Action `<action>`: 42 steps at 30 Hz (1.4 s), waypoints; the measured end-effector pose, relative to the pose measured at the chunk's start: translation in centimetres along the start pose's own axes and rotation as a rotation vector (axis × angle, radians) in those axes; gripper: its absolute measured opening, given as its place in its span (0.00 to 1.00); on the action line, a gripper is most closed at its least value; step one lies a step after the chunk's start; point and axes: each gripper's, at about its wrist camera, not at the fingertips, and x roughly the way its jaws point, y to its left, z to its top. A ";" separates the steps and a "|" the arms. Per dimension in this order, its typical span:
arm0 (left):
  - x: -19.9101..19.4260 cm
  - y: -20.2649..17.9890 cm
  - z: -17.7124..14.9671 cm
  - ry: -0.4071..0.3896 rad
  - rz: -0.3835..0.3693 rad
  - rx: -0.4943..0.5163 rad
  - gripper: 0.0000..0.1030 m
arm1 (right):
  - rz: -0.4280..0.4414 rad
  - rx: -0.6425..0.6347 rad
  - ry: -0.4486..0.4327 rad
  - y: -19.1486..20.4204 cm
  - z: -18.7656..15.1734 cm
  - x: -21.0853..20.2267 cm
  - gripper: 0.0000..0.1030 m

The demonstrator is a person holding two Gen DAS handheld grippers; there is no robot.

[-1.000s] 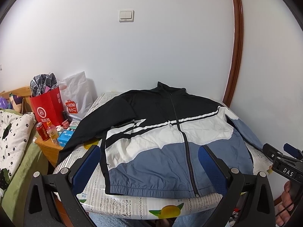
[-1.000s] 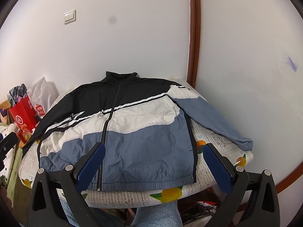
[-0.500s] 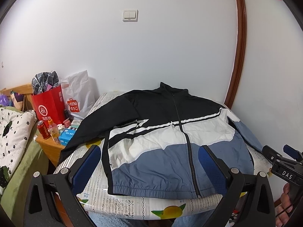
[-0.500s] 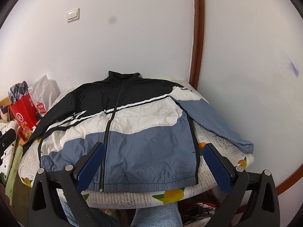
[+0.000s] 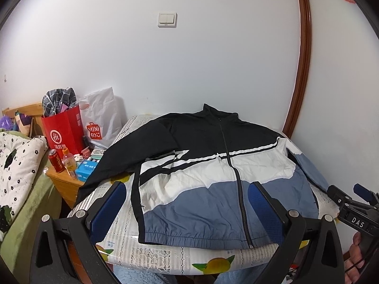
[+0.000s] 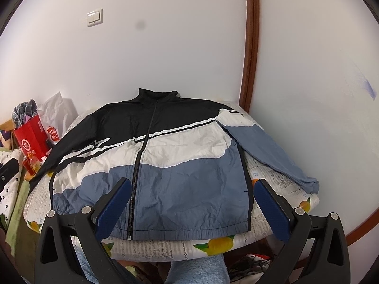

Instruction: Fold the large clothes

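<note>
Both tongs stand spread wide with nothing between their fingers. The left gripper [image 5: 187,203] hangs above the near edge of the table [image 5: 165,255], its two blue ribbed pads [image 5: 107,209] clear of the cloth. The right gripper [image 6: 189,203] hangs likewise over the jacket's hem, touching nothing; in the left view its black body, lettered DAS, shows at the table's right side, held by a hand [image 5: 357,255].

One jacket [image 6: 165,156] lies flat and face up on the table, zipped shut, collar toward the wall, hem at the near edge. It is thin, crinkled fabric in three bands: black at the shoulders, white across the middle, blue-grey below, with two narrow white stripes running slantwise. One black sleeve [image 5: 118,163] trails off the table's left side; one blue sleeve [image 6: 272,156] stretches to the table's right edge.

The table wears a lacy white cover printed with oranges. Left of the table a wooden nightstand [image 5: 64,182] carries one red can [image 5: 56,161], one small bottle [image 5: 69,163], and two bags: a red paper one [image 5: 62,130] and a white plastic one [image 5: 101,120].
</note>
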 end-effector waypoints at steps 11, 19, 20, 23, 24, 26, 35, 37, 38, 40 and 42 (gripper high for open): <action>0.1 -0.1 -0.1 0.003 -0.005 -0.001 1.00 | -0.008 -0.004 -0.002 0.1 0.0 0.0 0.99; 0.5 0.1 -0.4 0.014 -0.010 -0.011 1.00 | -0.013 -0.006 0.000 0.2 0.1 0.3 0.99; 0.6 0.1 -0.4 0.015 -0.011 -0.014 1.00 | -0.014 -0.007 0.002 0.3 0.0 0.3 0.99; 0.7 0.2 -0.5 0.014 -0.006 -0.011 1.00 | -0.015 -0.012 0.005 0.5 0.0 0.5 0.99; 0.7 0.3 -0.5 0.015 -0.004 -0.013 1.00 | -0.015 -0.013 0.006 0.5 0.0 0.5 0.99; 0.8 0.5 -0.5 0.017 -0.003 -0.018 1.00 | -0.017 -0.015 0.009 0.6 0.1 0.7 0.99; 2.1 0.9 -0.2 0.027 0.012 -0.022 1.00 | -0.026 -0.020 0.027 0.5 0.2 1.7 0.99; 2.8 1.1 -0.2 0.043 -0.006 -0.035 1.00 | -0.026 -0.018 0.033 0.4 0.2 2.1 0.99; 3.1 1.1 -0.2 0.047 -0.012 -0.036 1.00 | -0.023 -0.015 0.038 0.3 0.2 2.4 0.99; 4.1 1.3 -0.2 0.064 -0.009 -0.034 1.00 | -0.014 -0.006 0.045 0.1 0.2 3.0 0.99; 5.1 1.6 -0.2 0.081 -0.004 -0.041 1.00 | -0.011 -0.001 0.058 -0.1 0.3 3.5 0.99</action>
